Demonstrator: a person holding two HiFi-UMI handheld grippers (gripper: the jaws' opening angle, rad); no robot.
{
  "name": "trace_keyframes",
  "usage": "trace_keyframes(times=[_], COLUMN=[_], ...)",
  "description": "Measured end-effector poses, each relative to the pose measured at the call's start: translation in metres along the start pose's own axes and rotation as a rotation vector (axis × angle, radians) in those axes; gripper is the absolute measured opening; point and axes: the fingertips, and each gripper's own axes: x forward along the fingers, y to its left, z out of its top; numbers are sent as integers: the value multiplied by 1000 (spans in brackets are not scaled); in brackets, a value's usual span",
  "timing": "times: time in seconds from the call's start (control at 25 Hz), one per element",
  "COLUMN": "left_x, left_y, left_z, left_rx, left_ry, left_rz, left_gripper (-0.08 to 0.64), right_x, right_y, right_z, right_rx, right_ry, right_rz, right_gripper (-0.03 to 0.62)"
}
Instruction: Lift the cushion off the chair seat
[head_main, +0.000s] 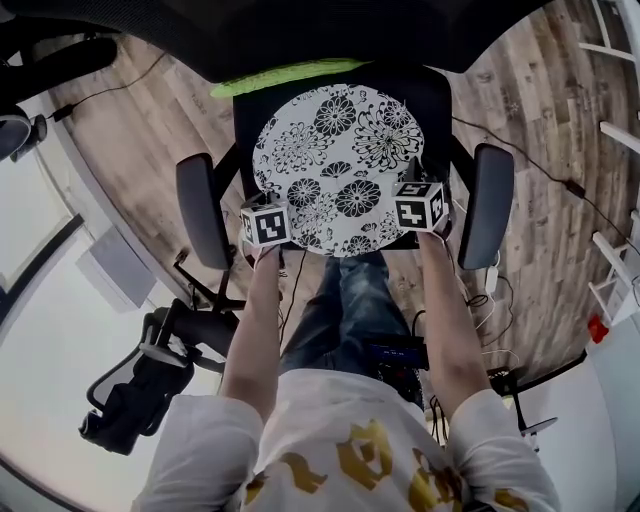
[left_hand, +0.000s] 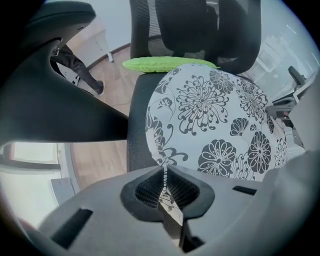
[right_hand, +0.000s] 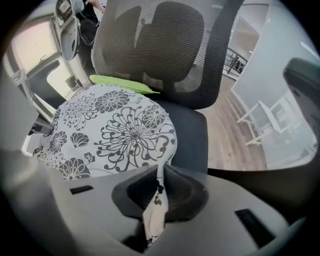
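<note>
The round floral cushion (head_main: 338, 165) lies on the chair seat (head_main: 436, 105), stretching away from both claws toward the backrest (right_hand: 150, 45). The left claw (left_hand: 164, 172) pinches its near-left rim and the right claw (right_hand: 158, 175) its near-right rim, equally close. The cushion seems not yet raised.

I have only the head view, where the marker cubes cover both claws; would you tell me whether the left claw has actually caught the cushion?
Observer: Yes, the left claw is shut on a fold of the cushion at its near edge.
Operator: Thank you; and the other one?
Observer: The right claw also pinches the edge, with patterned fabric showing between its jaws.
Operator: Does it otherwise lie flat?
Observer: In the right gripper view only the pinched edge is drawn up; the rest lies on the seat.
</note>
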Motion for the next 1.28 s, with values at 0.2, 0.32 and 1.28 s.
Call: trace_keyframes(times=[0.2, 0.32, 1.28], left_x=[4, 2, -32], left_y=[1, 1, -8], left_z=[-2, -2, 1], left_rx=[-7, -5, 1], left_ry=[6, 6, -58], left_rz=[-16, -19, -92], left_gripper=[20, 20, 20], right_x=[4, 3, -49], right_y=[-1, 0, 3], right_z=[0, 0, 21], right_rx=[-16, -35, -21], right_ry=[16, 30, 10], right_rz=[14, 16, -24], right_gripper=[31, 31, 25])
